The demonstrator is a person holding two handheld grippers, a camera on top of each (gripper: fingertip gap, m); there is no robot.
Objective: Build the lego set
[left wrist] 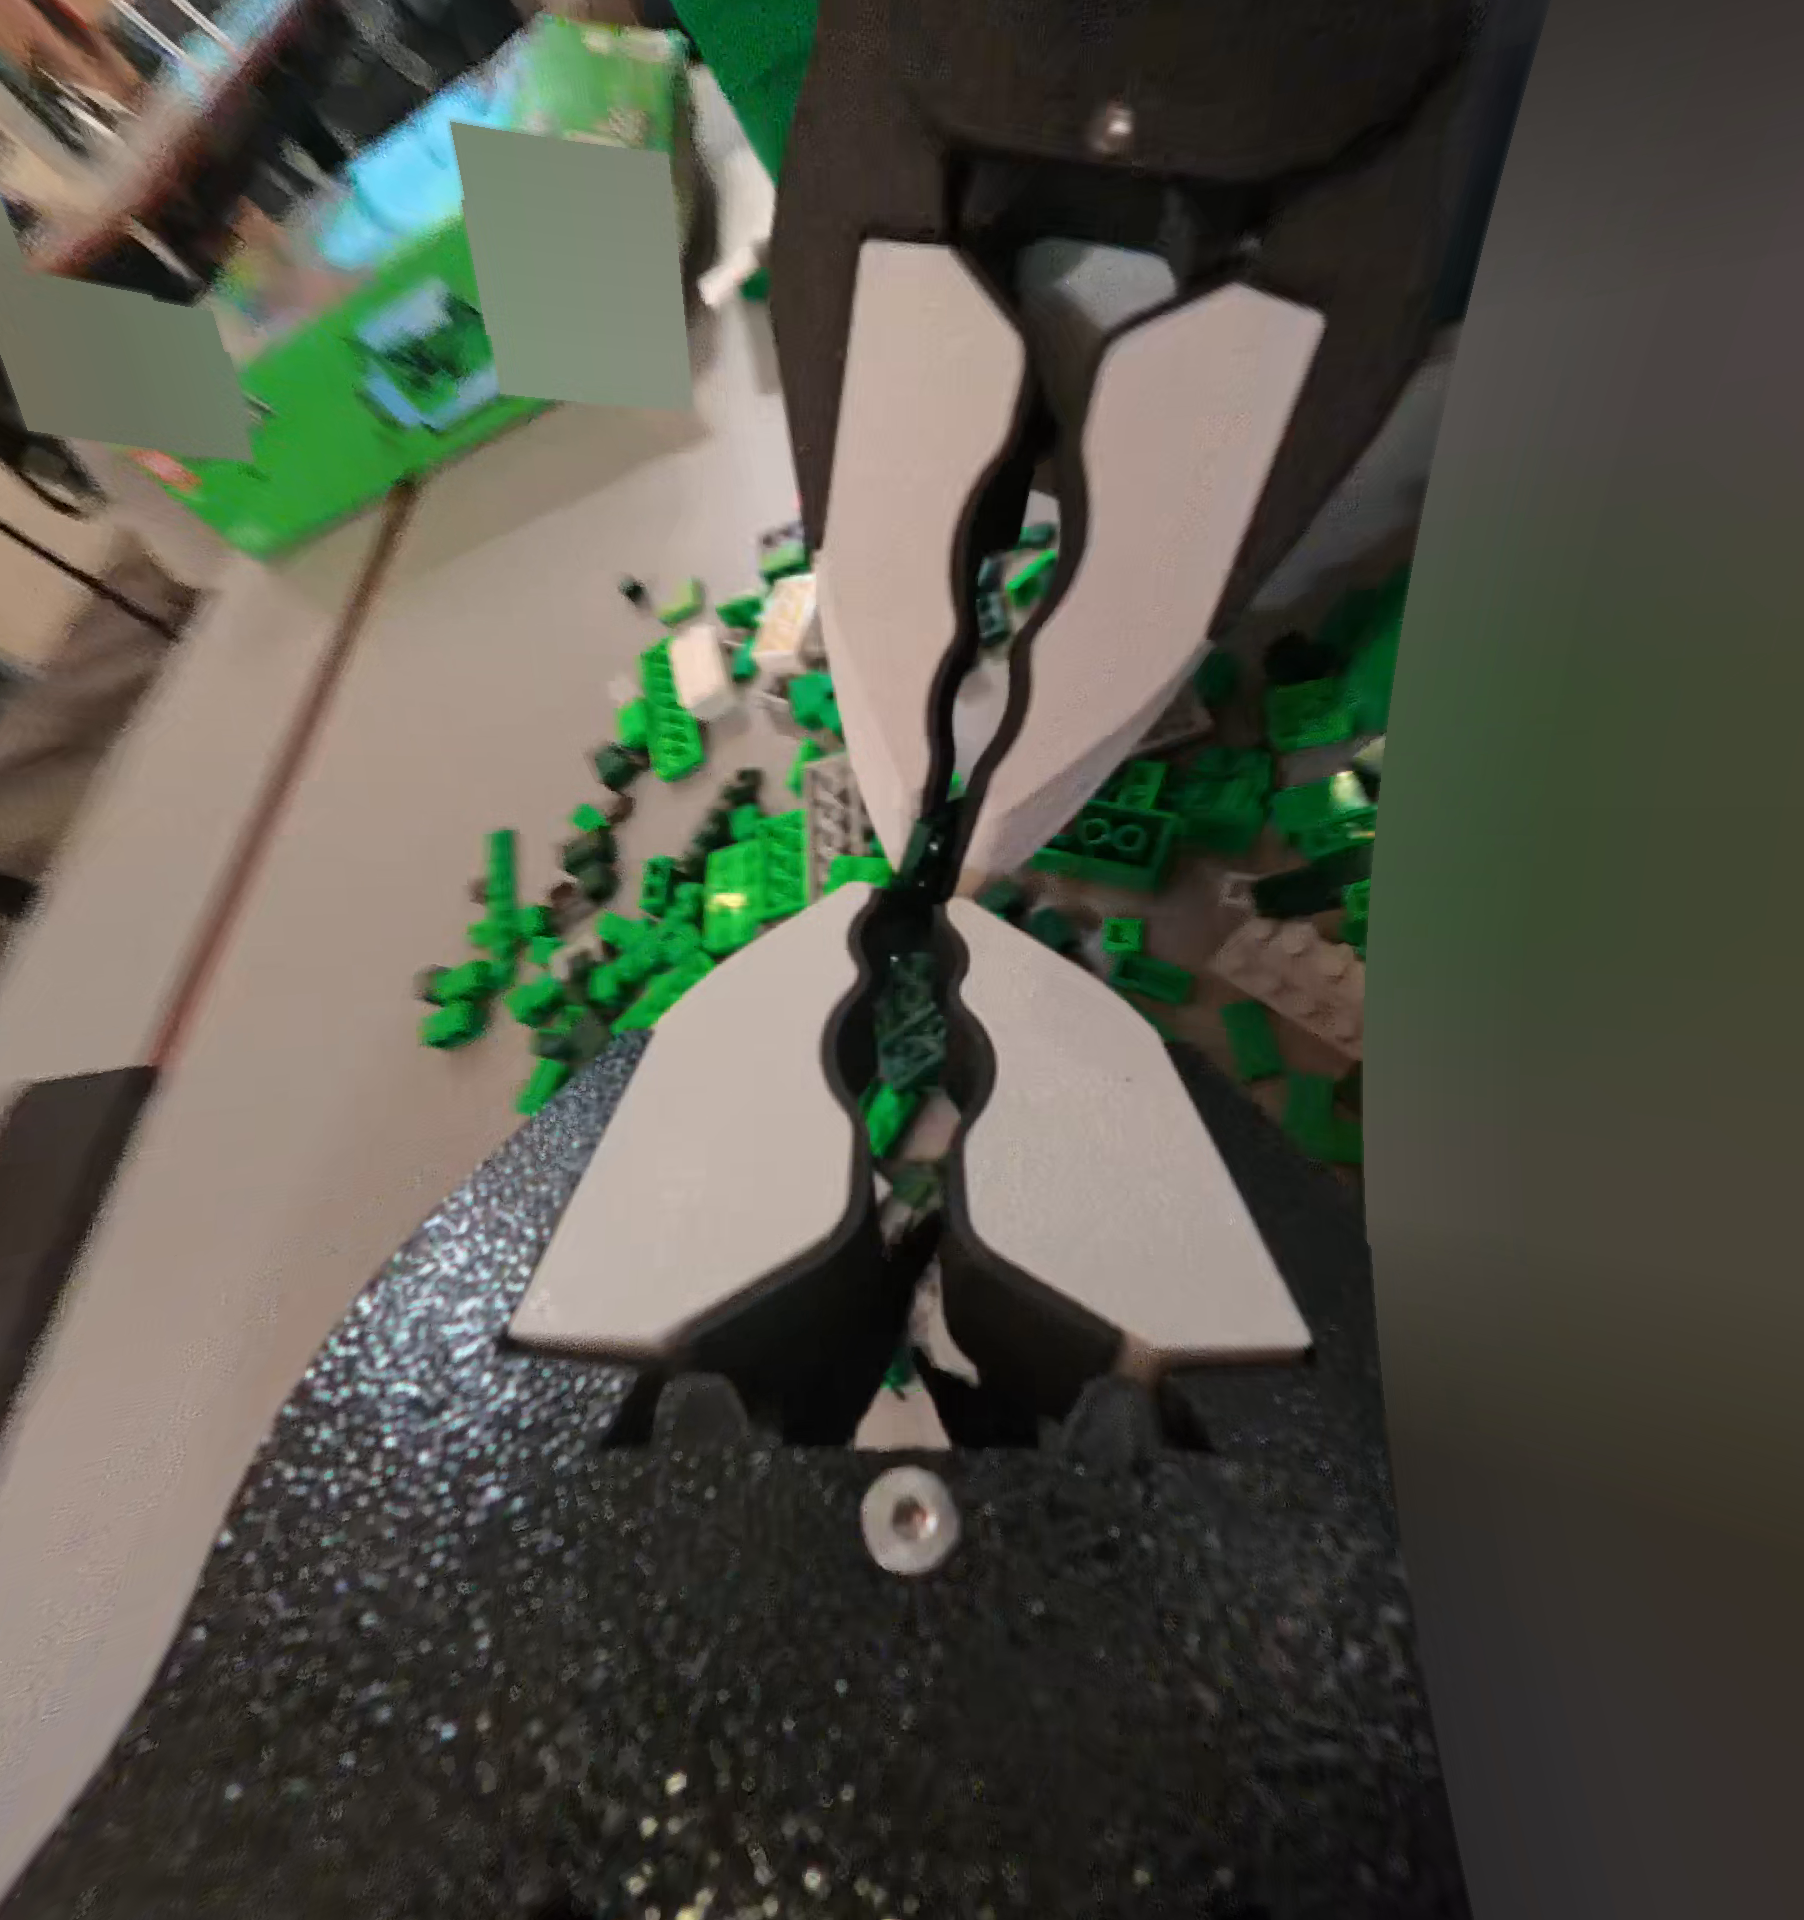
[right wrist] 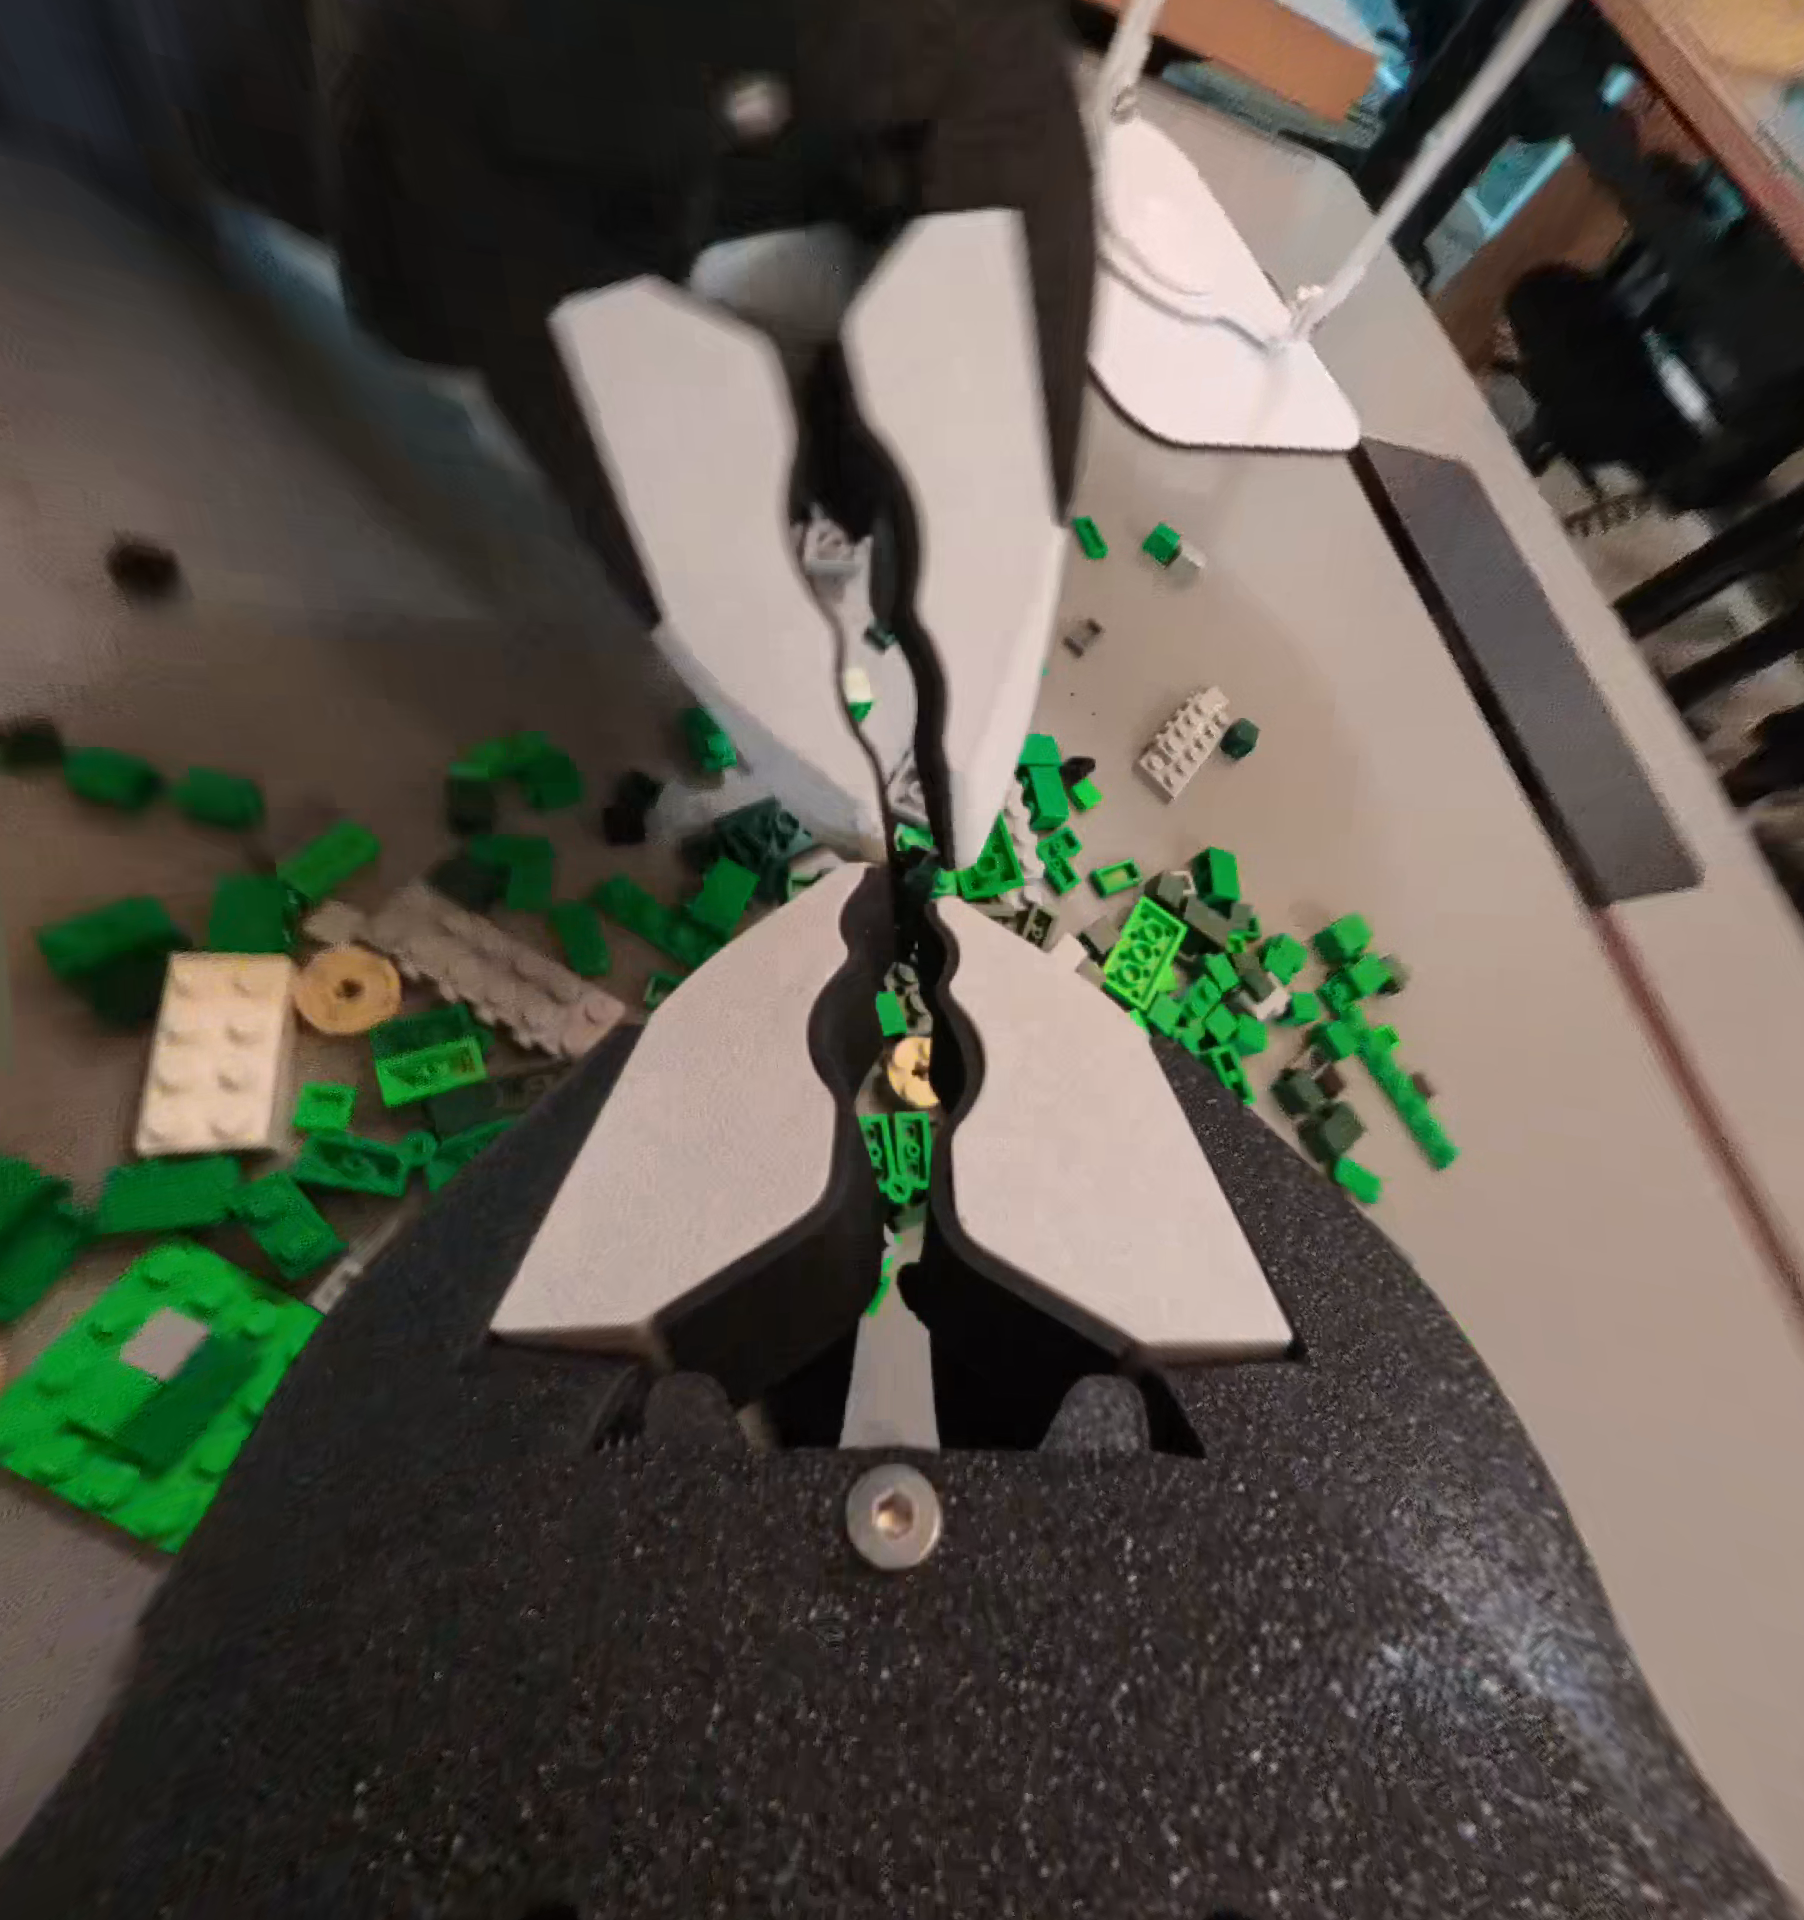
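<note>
My left gripper (left wrist: 906, 902) and my right gripper (right wrist: 908, 883) meet tip to tip above a pile of loose bricks. A small dark green piece (left wrist: 924, 844) is pinched where the tips meet; it also shows in the right wrist view (right wrist: 919, 881). Both grippers are shut, with only a narrow gap between each pair of fingers. In the left wrist view the right gripper (left wrist: 937, 847) comes down from the top. In the right wrist view the left gripper (right wrist: 919, 836) comes down from the top. I cannot tell whether the tips hold one piece or two joined pieces.
Loose green bricks (left wrist: 669, 935) cover the grey table (left wrist: 410, 727). A green box (left wrist: 378, 416) stands at the back. A white brick (right wrist: 217, 1049), a tan disc (right wrist: 347, 987), a green plate (right wrist: 67, 1444), a grey plate (right wrist: 1184, 743) and a white stand base (right wrist: 1220, 353) also show.
</note>
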